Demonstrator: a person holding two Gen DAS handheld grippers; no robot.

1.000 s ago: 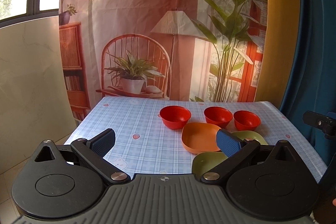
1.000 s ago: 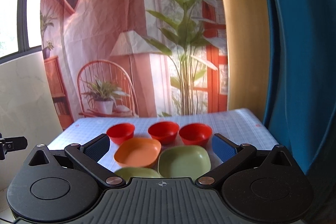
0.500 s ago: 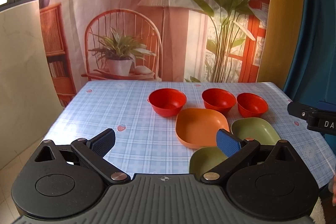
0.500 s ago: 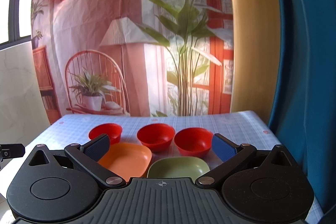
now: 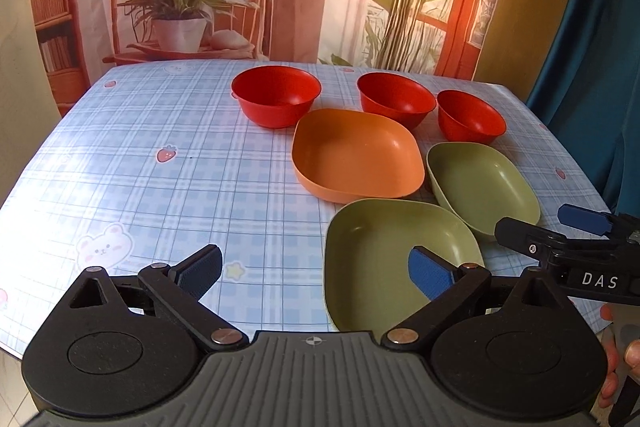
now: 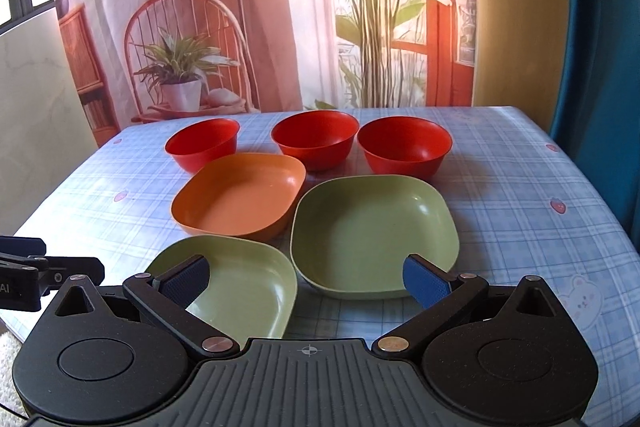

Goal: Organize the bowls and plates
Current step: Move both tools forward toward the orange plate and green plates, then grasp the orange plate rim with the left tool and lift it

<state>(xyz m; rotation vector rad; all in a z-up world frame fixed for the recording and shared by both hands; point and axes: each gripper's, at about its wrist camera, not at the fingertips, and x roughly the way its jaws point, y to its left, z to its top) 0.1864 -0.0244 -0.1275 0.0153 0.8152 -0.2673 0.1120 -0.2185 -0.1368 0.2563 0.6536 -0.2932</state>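
Plastic tableware, six pieces, on a blue checked tablecloth [image 5: 168,187]; landmark: the orange plate [image 5: 356,155]. Left wrist view: three red bowls in a row just behind the orange plate, namely left bowl [image 5: 276,95], middle bowl [image 5: 394,98], right bowl [image 5: 470,115]; far green plate [image 5: 482,183] just right of the orange plate; near green plate [image 5: 394,259] just in front of it. Left gripper [image 5: 316,271] released, jaws wide, empty, its right pad over the near green plate's interior. Right wrist view: same set, orange plate [image 6: 240,195] centre-left, far green plate [image 6: 374,233] touching or nearly touching its right edge, near green plate [image 6: 236,283] in front of it. Right gripper [image 6: 306,279] released, empty, jaws spanning the gap between the two green plates. Handling note, judged: the step appears to be an approach for a first pick-up; pinch one plate wall at the rim, one pad inside and one outside, lift clear of neighbours, then nest green on green.
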